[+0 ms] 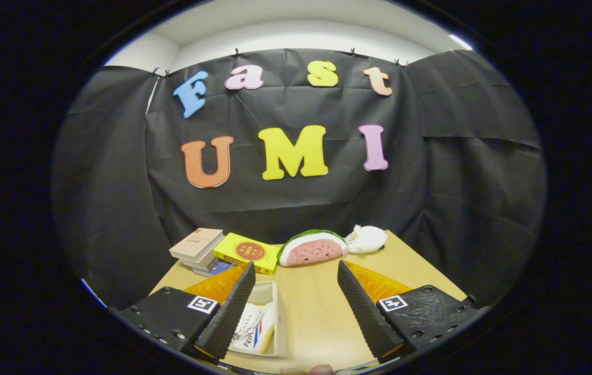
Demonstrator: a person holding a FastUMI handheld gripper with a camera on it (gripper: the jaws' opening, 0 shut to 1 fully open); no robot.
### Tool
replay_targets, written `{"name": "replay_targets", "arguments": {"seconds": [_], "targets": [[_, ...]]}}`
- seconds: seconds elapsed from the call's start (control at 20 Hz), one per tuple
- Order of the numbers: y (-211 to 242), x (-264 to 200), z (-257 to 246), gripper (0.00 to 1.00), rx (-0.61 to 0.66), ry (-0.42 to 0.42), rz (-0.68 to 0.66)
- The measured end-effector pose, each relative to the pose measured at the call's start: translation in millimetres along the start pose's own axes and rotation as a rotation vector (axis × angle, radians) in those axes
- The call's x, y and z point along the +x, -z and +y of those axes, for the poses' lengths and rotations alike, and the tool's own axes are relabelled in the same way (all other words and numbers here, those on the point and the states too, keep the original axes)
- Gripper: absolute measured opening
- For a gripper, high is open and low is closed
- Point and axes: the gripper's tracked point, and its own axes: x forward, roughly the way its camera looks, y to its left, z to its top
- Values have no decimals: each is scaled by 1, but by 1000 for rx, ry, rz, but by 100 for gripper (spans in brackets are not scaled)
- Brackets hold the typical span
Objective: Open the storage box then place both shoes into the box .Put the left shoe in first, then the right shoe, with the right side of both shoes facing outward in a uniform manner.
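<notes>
- The jaws of the gripper (292, 307) are being held spread wide apart, with nothing pinched between them; only bare table (316, 312) is being seen in the gap.
- The storage box (279, 323), pale and open-topped, is being seen low on the near left, just right of the left finger and partly hidden behind it.
- A white shoe (255, 325) with red and blue stripes is being seen lying inside the box; whether a second shoe is lying beside it cannot be told, since the finger is covering that side.
- The shoe's long axis is being judged to run near-to-far, along the box's length; which end is the toe, and which side is facing outward, cannot be told.
- A risk is being judged here: with the box so close to the left finger, a sideways sweep could knock the wall and shift the box or tip the shoe off its side.
- A second risk is being judged: with the shoe's facing unclear, the next shoe could be set mismatched, breaking the uniform facing asked for.
- At the far edge of the table, books (197, 245), a yellow box (246, 252), a watermelon-slice plush (312, 248) and a white plush (366, 238) are being seen, well apart from the jaws; a long forward reach could disturb them.
</notes>
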Motion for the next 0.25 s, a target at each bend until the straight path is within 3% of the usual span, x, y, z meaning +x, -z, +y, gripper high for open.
{"name": "replay_targets", "arguments": {"seconds": [0.25], "targets": [[0,-4,-2,96,12,2,-5]]}}
